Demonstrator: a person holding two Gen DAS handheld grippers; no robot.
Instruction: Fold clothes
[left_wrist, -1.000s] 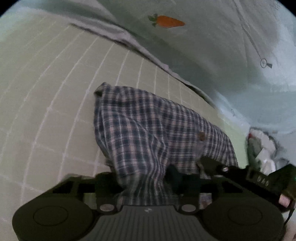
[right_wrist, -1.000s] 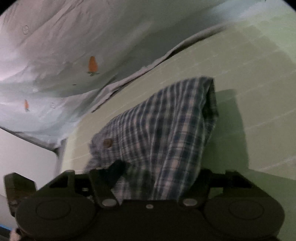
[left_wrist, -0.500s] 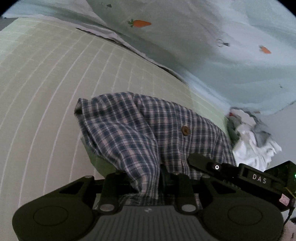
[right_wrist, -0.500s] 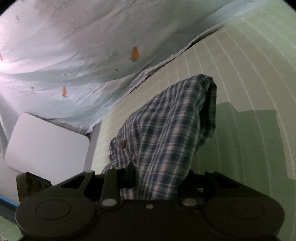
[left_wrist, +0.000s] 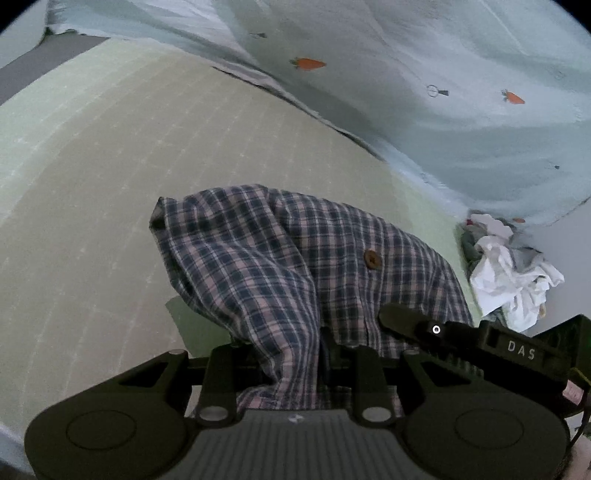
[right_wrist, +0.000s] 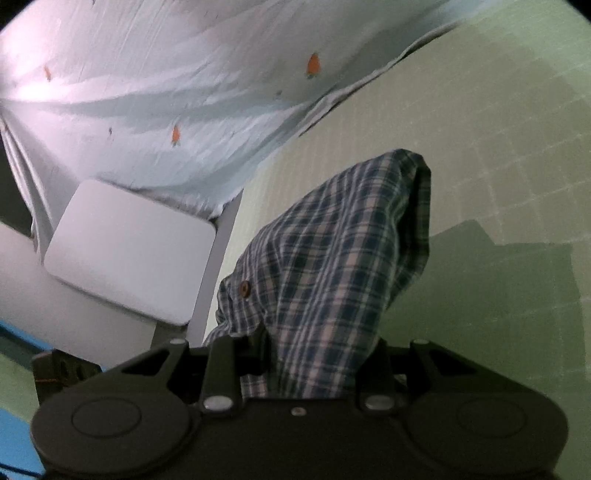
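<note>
Gripped in both the left gripper (left_wrist: 295, 365) and right gripper (right_wrist: 295, 365), the checked shirt (left_wrist: 295, 266) could be dragged askew over the green mat (left_wrist: 92, 184) if lowered unevenly.

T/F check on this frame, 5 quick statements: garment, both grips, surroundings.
1. The plaid garment is held by both grippers. True: the left gripper and the right gripper each have its cloth between their fingers.
2. The garment is plain white. False: it is a blue and pink check.
3. A brown button shows on the garment. True.
4. The garment lies flat and fully spread on the green grid mat. False: it is bunched and lifted at the gripped edge.
5. The pale sheet behind the mat is printed with carrots. True.
</note>
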